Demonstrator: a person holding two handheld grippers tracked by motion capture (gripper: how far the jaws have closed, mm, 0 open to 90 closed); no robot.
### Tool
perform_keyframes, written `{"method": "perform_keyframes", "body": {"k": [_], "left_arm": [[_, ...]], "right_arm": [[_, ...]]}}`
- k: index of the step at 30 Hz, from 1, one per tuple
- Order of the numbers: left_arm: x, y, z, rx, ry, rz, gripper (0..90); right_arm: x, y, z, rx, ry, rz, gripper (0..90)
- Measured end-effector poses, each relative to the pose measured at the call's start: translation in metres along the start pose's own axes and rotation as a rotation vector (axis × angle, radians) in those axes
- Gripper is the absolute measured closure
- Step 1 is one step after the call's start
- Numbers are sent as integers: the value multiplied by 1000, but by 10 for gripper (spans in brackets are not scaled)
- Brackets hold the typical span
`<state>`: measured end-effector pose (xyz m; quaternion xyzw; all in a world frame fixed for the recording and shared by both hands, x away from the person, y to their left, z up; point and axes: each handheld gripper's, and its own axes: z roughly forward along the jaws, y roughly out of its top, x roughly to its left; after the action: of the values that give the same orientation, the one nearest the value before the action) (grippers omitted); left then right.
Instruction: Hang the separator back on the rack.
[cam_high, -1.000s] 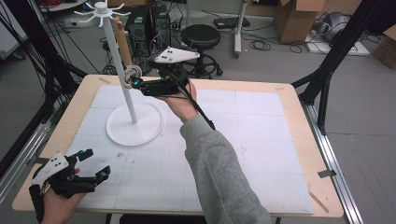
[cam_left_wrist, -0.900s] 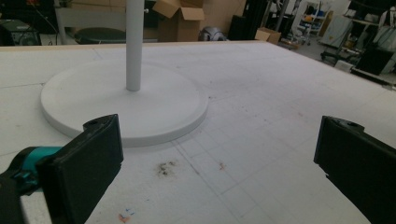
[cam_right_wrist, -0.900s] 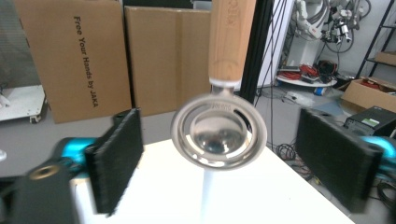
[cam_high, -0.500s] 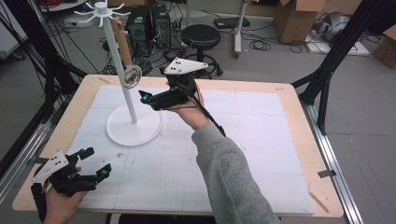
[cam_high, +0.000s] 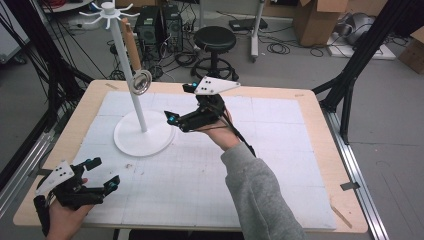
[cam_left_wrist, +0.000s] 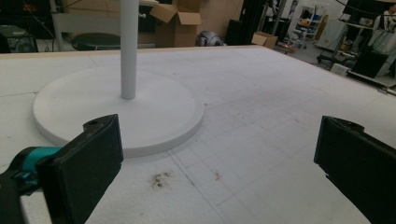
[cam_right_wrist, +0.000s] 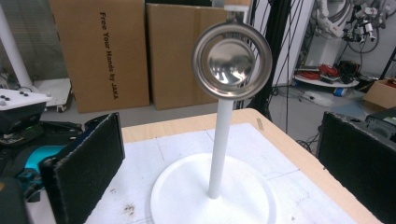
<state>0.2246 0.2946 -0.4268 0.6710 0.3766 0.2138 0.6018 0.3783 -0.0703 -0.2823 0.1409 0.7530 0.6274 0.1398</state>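
A white stand rises from a round base (cam_high: 145, 137) at the mat's back left. A metal ladle (cam_high: 141, 82) with a wooden handle hangs from one of its top hooks, and its bowl (cam_right_wrist: 232, 59) faces the right gripper view in front of the pole (cam_right_wrist: 218, 154). My right gripper (cam_high: 179, 104) hovers just right of the stand, pointing at it. Its jaws have just been opening and stand open with nothing between them. My left gripper (cam_high: 105, 171) rests at the table's front left corner, open and empty, facing the base (cam_left_wrist: 93, 107) and pole (cam_left_wrist: 128, 46).
A white gridded mat (cam_high: 270, 170) covers the wooden table (cam_high: 320, 115). Small brown stains mark the mat near the base. Beyond the far edge are a black stool (cam_high: 215, 40), computer towers, cables and cardboard boxes (cam_high: 320, 20). Black frame legs flank the table.
My right gripper has let go of the ladle's bowl and drawn back to the right and downward. The ladle stays hanging on the stand. The left gripper has not moved.
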Motion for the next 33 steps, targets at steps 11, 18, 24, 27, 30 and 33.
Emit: {"method": "perform_keyframes", "body": {"k": [11,18,24,27,30,33], "left_arm": [[3,1,2,-7,-5,0,18],[2,0,8,8,-14,6,18],[-1,1,15,18,-38,13,18],[-2,1,16,8,-34,19,18],[-1,2,16,-4,-31,15,17],[-1,2,17,-3,-36,11,18]], "right_arm": [[-6,-22,-28,-25,-3,27,3],[-10,-38,-48,-34,-17,44,4],[-11,-55,-66,-33,-30,55,4],[-13,-63,-76,-25,-45,59,4],[-15,-73,-85,-9,-64,54,4],[-17,-85,-94,-5,-79,73,4]]}}
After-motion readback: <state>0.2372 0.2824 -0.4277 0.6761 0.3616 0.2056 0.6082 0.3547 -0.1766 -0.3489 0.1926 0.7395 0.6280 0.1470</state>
